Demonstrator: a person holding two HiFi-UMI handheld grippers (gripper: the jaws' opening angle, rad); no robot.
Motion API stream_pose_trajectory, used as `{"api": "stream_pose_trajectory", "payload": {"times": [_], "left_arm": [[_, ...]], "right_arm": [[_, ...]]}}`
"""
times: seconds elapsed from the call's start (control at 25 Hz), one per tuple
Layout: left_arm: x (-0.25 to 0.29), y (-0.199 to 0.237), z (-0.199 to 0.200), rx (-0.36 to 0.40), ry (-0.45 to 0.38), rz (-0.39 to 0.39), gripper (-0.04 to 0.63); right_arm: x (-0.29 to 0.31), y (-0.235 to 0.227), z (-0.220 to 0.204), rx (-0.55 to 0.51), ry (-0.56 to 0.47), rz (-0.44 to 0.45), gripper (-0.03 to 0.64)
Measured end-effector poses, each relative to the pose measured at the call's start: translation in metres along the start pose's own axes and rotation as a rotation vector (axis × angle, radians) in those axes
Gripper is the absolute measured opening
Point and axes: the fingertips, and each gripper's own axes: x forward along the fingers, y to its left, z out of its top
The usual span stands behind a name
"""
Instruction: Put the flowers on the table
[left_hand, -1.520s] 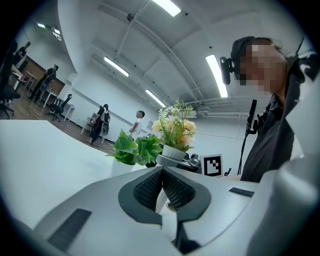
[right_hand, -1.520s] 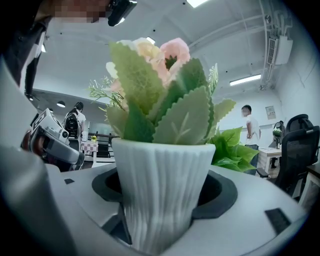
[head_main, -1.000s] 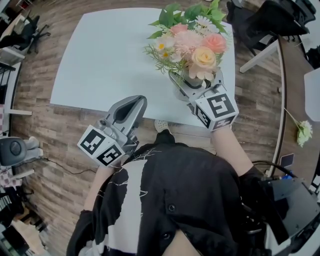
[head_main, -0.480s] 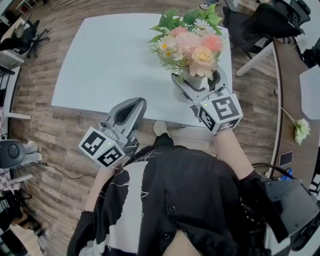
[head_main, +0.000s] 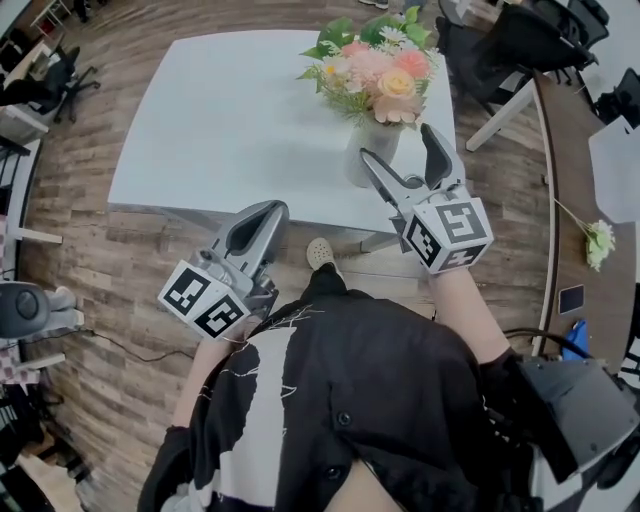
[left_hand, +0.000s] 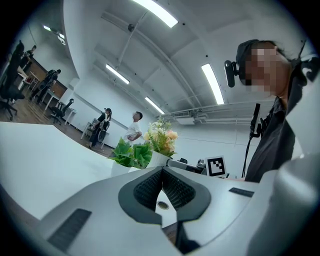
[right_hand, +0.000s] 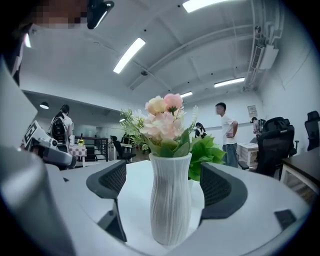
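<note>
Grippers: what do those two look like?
Both the left gripper and the right gripper are smooth grey, beak-shaped, with black ribbed pads inside. Each carries a white cube printed with black square markers. The right one's jaws have just been opening, the white vase standing between them. The person wears a black top with white patches.

Head view steeply down; gripper views level, sharing vase (right_hand: 170, 200).

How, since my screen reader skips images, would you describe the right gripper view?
A white ribbed vase of pink flowers stands on a white table between the right gripper's fingers, which have just been opening and do not touch it. People stand behind.
</note>
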Motion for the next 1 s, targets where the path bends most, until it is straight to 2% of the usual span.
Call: {"api": "stream_pose_trajectory", "payload": {"times": [0.12,0.32,0.52,0.72,0.76,0.8,0.84,0.92,1.0], "left_arm": [[-0.016,-0.013,-0.003,-0.002,-0.009,-0.001,0.011],[-0.029,-0.042,-0.01,0.02,-0.005,-0.013,0.011],[-0.046,-0.061,-0.026,0.0,-0.004,0.001,0.011],[-0.069,-0.075,-0.026,-0.006,-0.005,0.025,0.011],[-0.075,-0.078,-0.023,0.0,-0.004,0.027,0.011],[-0.081,-0.08,-0.02,0.008,-0.001,0.027,0.011],[-0.087,-0.081,-0.017,0.018,0.001,0.028,0.011],[-0.1,-0.078,-0.009,0.029,-0.001,0.036,0.011],[-0.116,-0.073,-0.003,0.029,-0.012,0.046,0.011]], "right_arm": [[-0.022,0.013,-0.002,0.031,0.009,-0.006,0.445],[-0.058,0.033,0.002,0.022,0.012,0.016,0.445],[-0.087,0.048,-0.003,0.021,0.014,0.038,0.443],[-0.104,0.073,0.002,-0.022,-0.028,0.107,0.429],[-0.106,0.079,0.006,-0.026,-0.042,0.105,0.363],[-0.108,0.084,0.009,-0.026,-0.055,0.098,0.218],[-0.109,0.088,0.012,-0.019,-0.065,0.092,0.16],[-0.107,0.101,0.015,-0.005,-0.07,0.095,0.155],[-0.103,0.116,0.013,-0.005,-0.054,0.098,0.122]]}}
